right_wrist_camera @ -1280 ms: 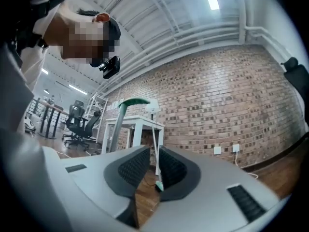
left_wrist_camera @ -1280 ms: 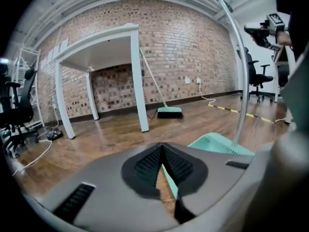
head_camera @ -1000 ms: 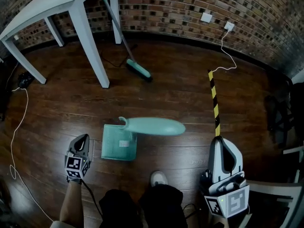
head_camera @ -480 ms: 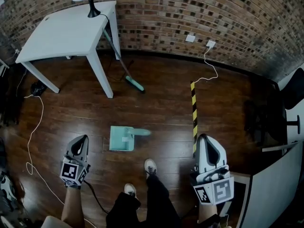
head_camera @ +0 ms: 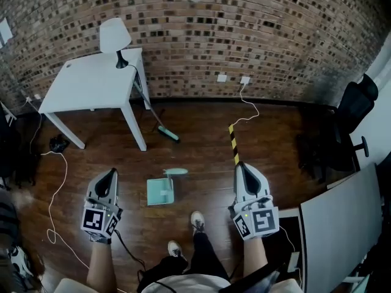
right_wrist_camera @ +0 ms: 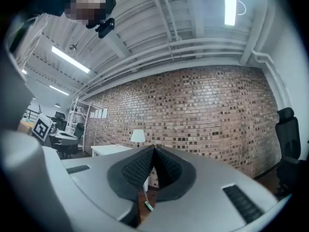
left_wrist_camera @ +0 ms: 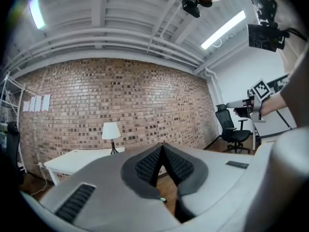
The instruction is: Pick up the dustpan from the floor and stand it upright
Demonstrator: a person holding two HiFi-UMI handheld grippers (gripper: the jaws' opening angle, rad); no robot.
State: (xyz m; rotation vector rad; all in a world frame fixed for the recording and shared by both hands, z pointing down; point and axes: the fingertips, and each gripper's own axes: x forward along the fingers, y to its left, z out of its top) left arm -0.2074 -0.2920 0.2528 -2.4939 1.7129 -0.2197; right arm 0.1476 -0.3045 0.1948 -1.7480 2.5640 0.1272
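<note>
The teal dustpan (head_camera: 160, 191) rests on the dark wood floor, its handle (head_camera: 175, 171) sticking out at its far right corner. Nothing holds it. My left gripper (head_camera: 110, 173) hangs high above the floor to its left, jaws shut and empty. On the dustpan's right, my right gripper (head_camera: 240, 166) is also shut and empty. In the left gripper view the ribbed pads (left_wrist_camera: 147, 164) meet at the tip of the left gripper (left_wrist_camera: 161, 149). The right gripper (right_wrist_camera: 154, 149) points level at the brick wall.
A white table (head_camera: 91, 81) with a lamp (head_camera: 115, 35) stands at the back left, and a teal broom (head_camera: 166, 134) leans on it. Yellow-black tape (head_camera: 234, 144) and white cables (head_camera: 58, 182) lie on the floor. An office chair (head_camera: 360, 96) and a desk panel (head_camera: 342, 224) stand at the right.
Both grippers and the head camera have risen far above the floor. The dustpan has stayed in place and now looks much smaller. More of the room shows.
</note>
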